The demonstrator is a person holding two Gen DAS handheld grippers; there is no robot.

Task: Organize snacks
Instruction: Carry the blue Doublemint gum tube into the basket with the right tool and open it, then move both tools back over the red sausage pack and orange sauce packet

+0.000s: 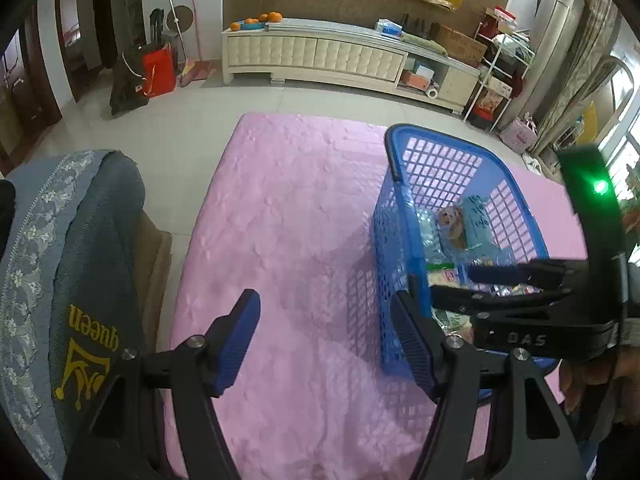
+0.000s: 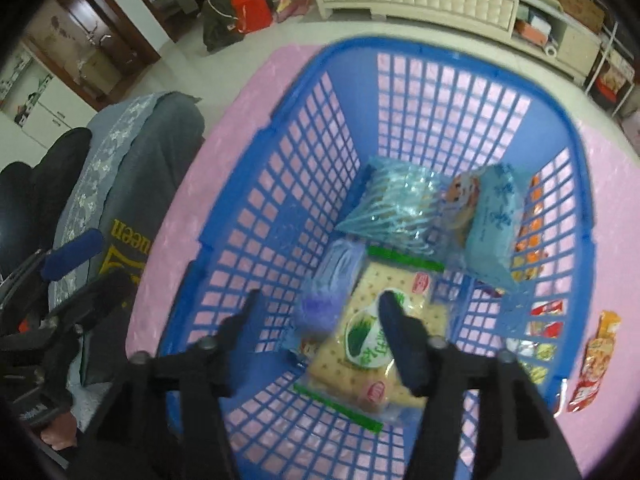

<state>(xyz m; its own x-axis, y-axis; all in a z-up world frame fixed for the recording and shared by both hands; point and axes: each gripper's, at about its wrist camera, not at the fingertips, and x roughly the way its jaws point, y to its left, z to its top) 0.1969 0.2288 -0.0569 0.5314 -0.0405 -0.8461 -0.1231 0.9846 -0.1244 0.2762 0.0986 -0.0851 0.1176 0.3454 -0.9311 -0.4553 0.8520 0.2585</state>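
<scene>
The right gripper (image 2: 320,332) hangs over the near end of the blue basket (image 2: 256,236), tipped down into it, its two dark fingers spread apart with nothing between them. From the left wrist view the same right gripper (image 1: 452,276) reaches in across the basket's rim from the right side, its fingers low over the packets. The left gripper (image 1: 326,344) is held lower and to the side, over the pink tablecloth (image 1: 280,220), also parted and empty; its right finger sits just beside the outer wall of the blue basket (image 1: 400,248), though I cannot tell whether it touches. Directly beneath the right gripper lies a cracker packet (image 2: 372,340), clear wrap with green end strips, pale square crackers and a round green label; the right finger crosses over the top of it, apart from it as far as I can judge. Touching its left edge is a small purple packet (image 2: 324,296). Farther into the basket sit a clear blue-striped bag (image 2: 396,212) and, leaning against the right wall, a light blue packet (image 2: 492,220) with a cartoon figure on it. Outside the basket, on the cloth to its right, lies an orange and red snack packet (image 2: 592,364), with more bright wrappers showing through the mesh wall, too blurred to name. A grey-blue cloth (image 1: 72,280) with yellow lettering drapes over something at the table's left side.
</scene>
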